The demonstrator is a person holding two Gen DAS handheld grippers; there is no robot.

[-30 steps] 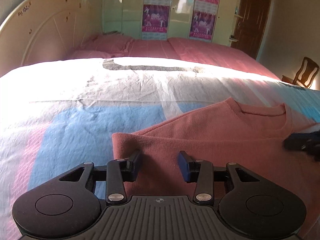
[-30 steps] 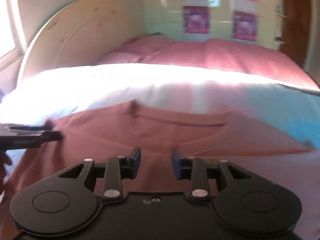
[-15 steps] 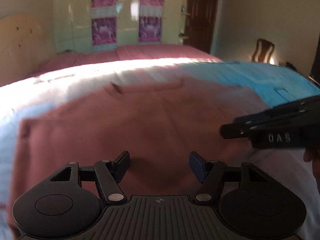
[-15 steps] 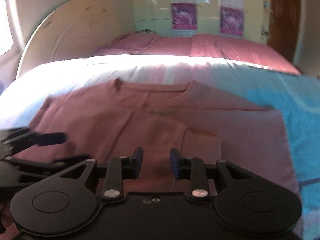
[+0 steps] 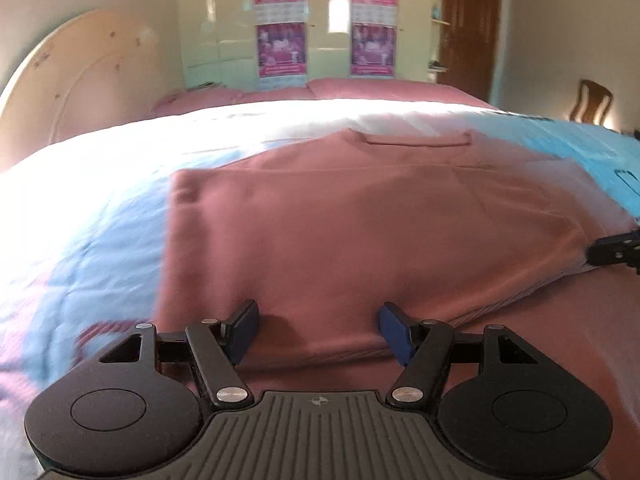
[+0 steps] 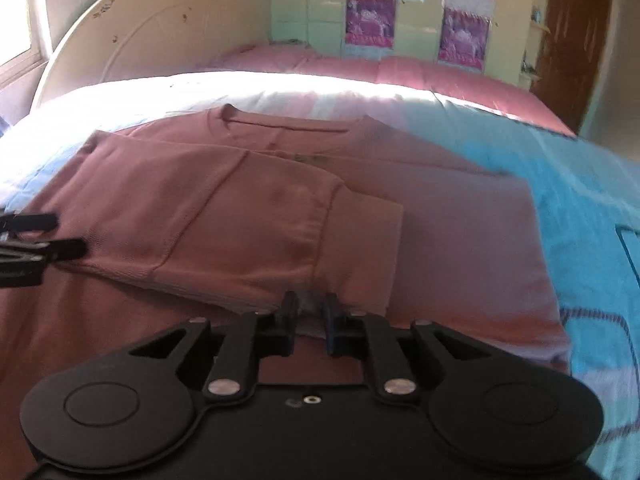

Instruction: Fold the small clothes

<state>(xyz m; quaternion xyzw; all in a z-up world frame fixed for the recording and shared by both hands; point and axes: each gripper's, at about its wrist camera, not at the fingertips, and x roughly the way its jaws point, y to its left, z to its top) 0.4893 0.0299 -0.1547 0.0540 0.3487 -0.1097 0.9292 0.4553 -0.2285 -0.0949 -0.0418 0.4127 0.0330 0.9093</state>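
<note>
A dusty-pink sweater (image 5: pixel 360 216) lies on the bed, collar toward the headboard, with its left sleeve folded across the body. My left gripper (image 5: pixel 318 330) is open and empty, its blue-padded fingers spread over the sweater's near fold. My right gripper (image 6: pixel 311 312) is nearly shut, pinching the lower edge of the folded sleeve (image 6: pixel 280 240) by its cuff. The right gripper's fingers show at the right edge of the left wrist view (image 5: pixel 616 250). The left gripper's fingers show at the left edge of the right wrist view (image 6: pixel 36 240).
The bed has a white, blue and pink sheet (image 5: pixel 92 216) and a pink cover (image 5: pixel 360 90) behind. A cream headboard (image 6: pixel 160 28) stands at left. A wardrobe with posters (image 5: pixel 324 20), a brown door (image 5: pixel 470 24) and a wooden chair (image 5: pixel 596 100) stand behind.
My right gripper has closed onto the edge of the folded sleeve. My left gripper has opened wider and drawn back toward the sweater's near edge. Both views have shifted.
</note>
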